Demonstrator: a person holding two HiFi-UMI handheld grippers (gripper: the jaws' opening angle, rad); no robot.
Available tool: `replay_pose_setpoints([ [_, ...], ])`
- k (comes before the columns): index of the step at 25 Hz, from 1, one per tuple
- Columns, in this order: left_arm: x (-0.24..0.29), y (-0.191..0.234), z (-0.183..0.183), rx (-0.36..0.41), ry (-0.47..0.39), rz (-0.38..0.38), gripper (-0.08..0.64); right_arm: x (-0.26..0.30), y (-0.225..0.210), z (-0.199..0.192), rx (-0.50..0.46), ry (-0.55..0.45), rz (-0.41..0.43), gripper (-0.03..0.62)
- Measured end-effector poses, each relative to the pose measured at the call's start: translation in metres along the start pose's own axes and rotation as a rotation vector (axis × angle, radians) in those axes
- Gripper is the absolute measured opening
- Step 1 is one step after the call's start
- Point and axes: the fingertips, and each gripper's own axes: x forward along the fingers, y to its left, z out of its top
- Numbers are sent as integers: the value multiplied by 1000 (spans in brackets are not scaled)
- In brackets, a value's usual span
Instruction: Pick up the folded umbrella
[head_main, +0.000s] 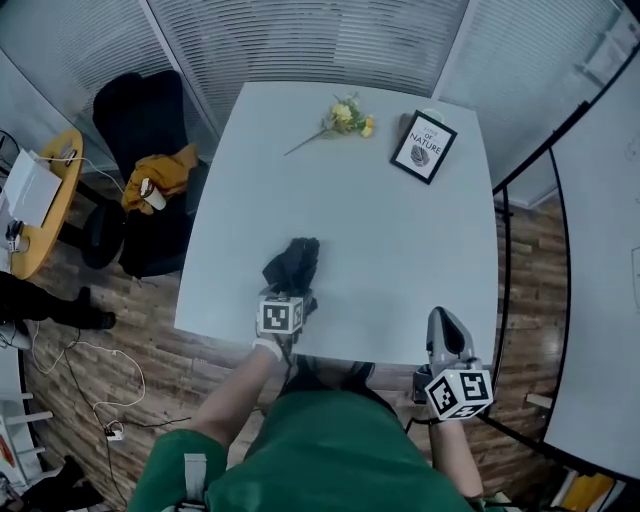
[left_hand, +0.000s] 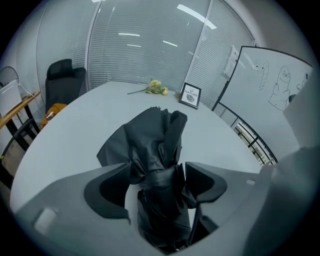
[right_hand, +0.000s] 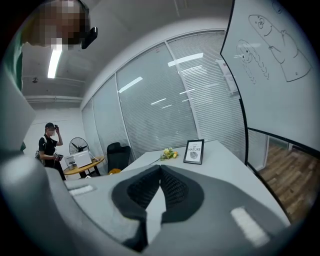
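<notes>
The folded umbrella (head_main: 292, 265) lay on the white table (head_main: 400, 250), near its front edge. The left gripper (left_hand: 157, 172) straddled it with jaws spread wide, apparently positioned to close on it. The right gripper (right_hand: 160, 169), jaws together and empty, waited at the same edge, seemingly unneeded.

This is an office meeting room. Glass partition walls (head_main: 300, 40) with slatted blinds fill the top of the head view, above a large white table (head_main: 400, 250) standing on a wood-plank floor (head_main: 100, 350). A black swivel chair (head_main: 140, 120) (an orange garment (head_main: 165, 170) draped over it) stands at upper left. The left gripper view shows a whiteboard (left_hand: 280, 85) with marker doodles at right. In the right gripper view, ceiling strip lights (right_hand: 54, 62) run at upper left, with a round side table (right_hand: 82, 165) and a fan (right_hand: 77, 145) at mid left.
</notes>
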Motion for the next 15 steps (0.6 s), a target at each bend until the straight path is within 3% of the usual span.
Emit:
replay_pose_setpoints([
  [7, 22, -7, -9, -7, 67, -43, 337, -4, 4, -1, -7, -4, -17, 2],
  [12, 32, 1, -13, 19, 119, -3, 336, -9, 8, 2, -20, -12, -18, 2],
  [15, 32, 5, -14, -1, 102, -5, 328, -16, 6, 3, -24, -21, -25, 3],
])
